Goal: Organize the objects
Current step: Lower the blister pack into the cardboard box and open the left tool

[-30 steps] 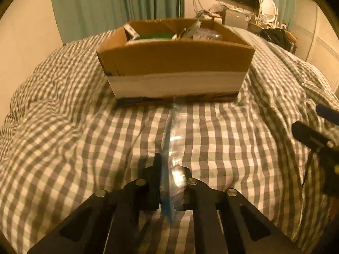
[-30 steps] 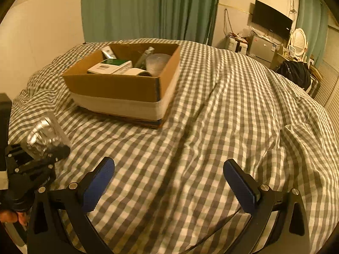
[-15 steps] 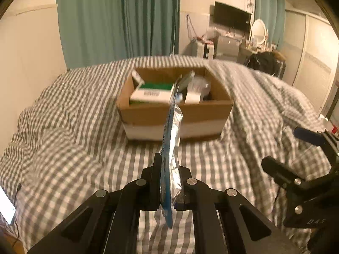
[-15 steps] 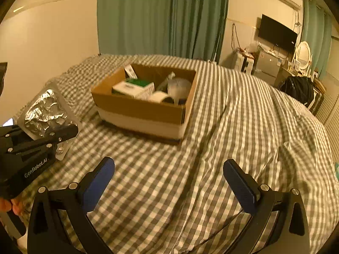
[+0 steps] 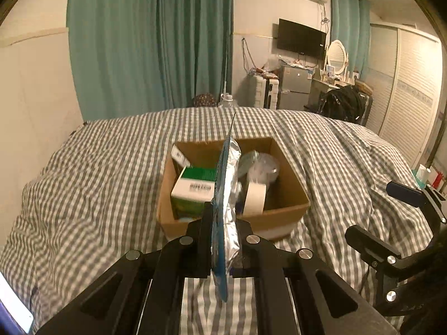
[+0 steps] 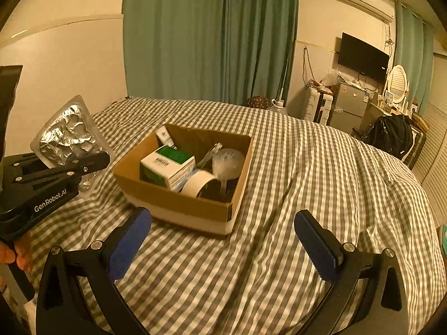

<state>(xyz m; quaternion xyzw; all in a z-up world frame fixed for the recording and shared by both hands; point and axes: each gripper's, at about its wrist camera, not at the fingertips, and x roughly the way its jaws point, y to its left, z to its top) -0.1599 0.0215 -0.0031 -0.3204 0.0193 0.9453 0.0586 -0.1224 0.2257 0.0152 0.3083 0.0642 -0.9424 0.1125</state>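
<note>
Now the left gripper (image 5: 222, 248), jaws clamped on the silver foil blister pack (image 5: 227, 195), has risen from the bed to above the brown cardboard box (image 5: 290, 215). Dropping it in looks next. The right gripper (image 6: 223, 240) hangs wide open near the box.

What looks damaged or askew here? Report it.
The blister pack clamped in the left gripper has crumpled, dented foil, so it looks used. Inside the cardboard box, the green and white carton and tape roll lie tilted, loosely piled. Nothing is spilled.
</note>
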